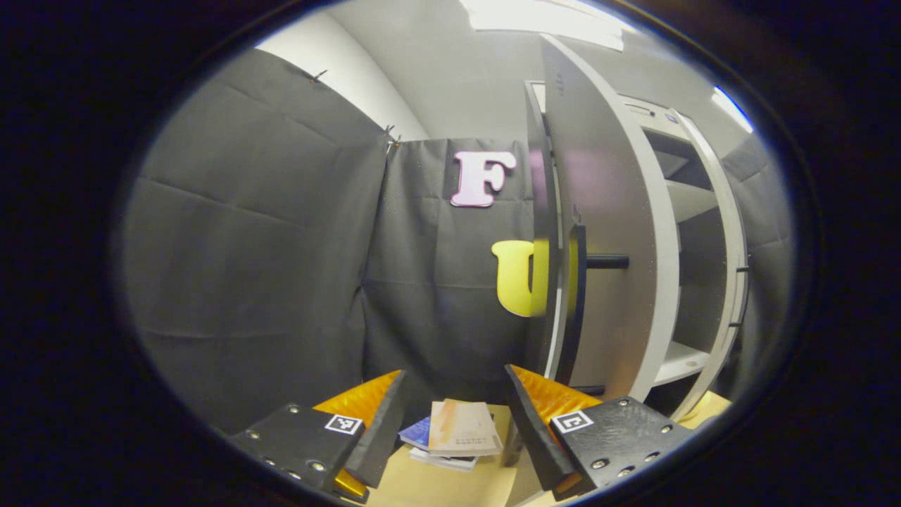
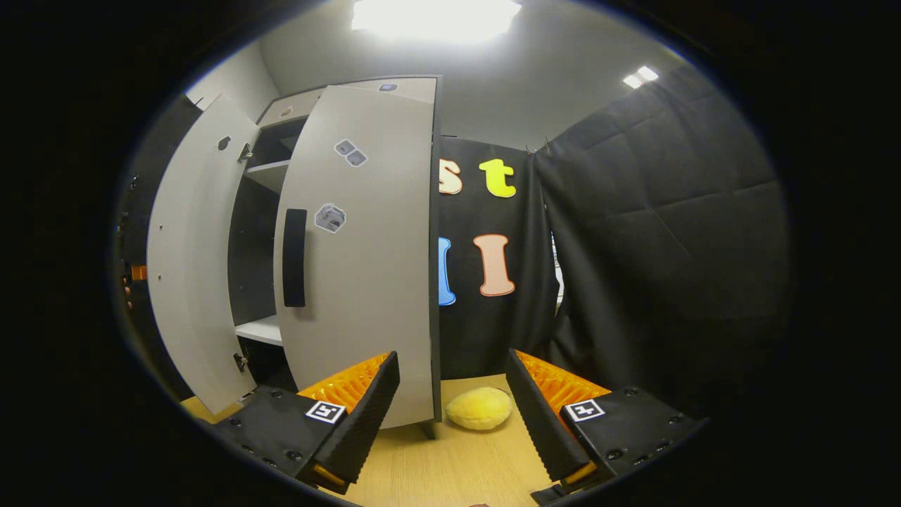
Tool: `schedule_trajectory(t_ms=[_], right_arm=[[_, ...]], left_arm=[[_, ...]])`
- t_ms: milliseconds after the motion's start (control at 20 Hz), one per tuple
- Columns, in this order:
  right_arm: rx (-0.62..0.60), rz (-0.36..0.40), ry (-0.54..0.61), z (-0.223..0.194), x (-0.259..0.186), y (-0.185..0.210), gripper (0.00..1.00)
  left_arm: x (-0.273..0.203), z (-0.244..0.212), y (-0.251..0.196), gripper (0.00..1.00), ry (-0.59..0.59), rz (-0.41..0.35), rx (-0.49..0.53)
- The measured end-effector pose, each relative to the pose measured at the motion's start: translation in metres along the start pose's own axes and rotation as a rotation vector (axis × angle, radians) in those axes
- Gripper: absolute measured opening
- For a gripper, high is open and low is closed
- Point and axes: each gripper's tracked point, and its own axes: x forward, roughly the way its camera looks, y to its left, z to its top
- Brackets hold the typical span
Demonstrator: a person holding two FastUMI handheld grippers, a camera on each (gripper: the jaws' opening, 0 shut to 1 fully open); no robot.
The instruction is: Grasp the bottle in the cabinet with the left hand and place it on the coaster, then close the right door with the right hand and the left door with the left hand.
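Note:
In the left gripper view the grey cabinet stands at the right with both doors swung out. Its left door is seen almost edge-on just beyond my open left gripper, with the black handle sticking out. White shelves show inside. In the right gripper view the right door hangs partly open with its black handle facing me. The left door stands wide open behind it. My right gripper is open, low over the table, just right of the right door's edge.
A small stack of books lies on the wooden table between my left fingers. A yellow soft lump rests on the table beside the right door's lower corner. Black cloth walls close in the booth.

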Motion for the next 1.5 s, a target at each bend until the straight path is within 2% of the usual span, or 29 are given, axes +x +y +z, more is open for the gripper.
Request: schedule_trajectory(t_ms=[50,100,150,200,250,400,450,500,550,600,700,1300,1350,1400,1500], right_arm=[[0.009,-0.002,0.004,-0.002,0.0,-0.004,0.97],[0.019,-0.001,0.006,-0.002,0.0,-0.008,0.97],[0.027,0.002,0.008,-0.003,0.001,-0.01,0.97],[0.03,0.004,0.008,-0.003,0.002,-0.011,0.97],[0.029,0.007,0.01,-0.005,0.002,-0.013,0.97],[0.018,0.012,0.013,-0.007,0.002,-0.017,0.98],[0.017,0.014,0.014,-0.007,0.0,-0.019,0.97],[0.018,0.016,0.016,-0.007,0.0,-0.02,0.97],[0.017,0.017,0.015,-0.008,-0.002,-0.022,0.97],[0.014,0.014,0.016,-0.008,-0.003,-0.024,0.97],[0.01,0.005,0.018,-0.008,-0.008,-0.032,0.97],[-0.016,-0.043,0.018,-0.002,-0.032,-0.062,0.97],[-0.022,-0.048,0.019,-0.002,-0.033,-0.065,0.92],[-0.027,-0.053,0.021,-0.002,-0.035,-0.067,0.97],[-0.034,-0.064,0.022,-0.001,-0.041,-0.072,0.97]], left_arm=[[-0.001,0.0,-0.002,0.82,-0.004,0.006,0.008],[-0.004,0.002,-0.005,0.88,-0.009,0.013,0.022],[-0.005,0.003,-0.009,0.82,-0.013,0.019,0.037],[-0.007,0.003,-0.013,0.88,-0.015,0.019,0.045],[-0.007,0.004,-0.018,0.82,-0.015,0.015,0.047],[-0.011,0.003,-0.035,0.82,-0.011,-0.01,0.033],[-0.013,0.004,-0.042,0.88,-0.013,-0.021,0.036],[-0.015,0.003,-0.048,0.82,-0.014,-0.029,0.038],[-0.016,0.005,-0.055,0.82,-0.015,-0.035,0.038],[-0.016,0.004,-0.059,0.88,-0.015,-0.041,0.035],[-0.017,0.004,-0.07,0.89,-0.012,-0.057,0.025],[-0.014,-0.003,-0.134,0.89,0.008,-0.159,-0.026],[-0.011,-0.003,-0.141,0.89,0.01,-0.169,-0.033],[-0.007,-0.003,-0.148,0.89,0.013,-0.179,-0.042],[-0.004,-0.005,-0.161,0.89,0.021,-0.209,-0.061]])
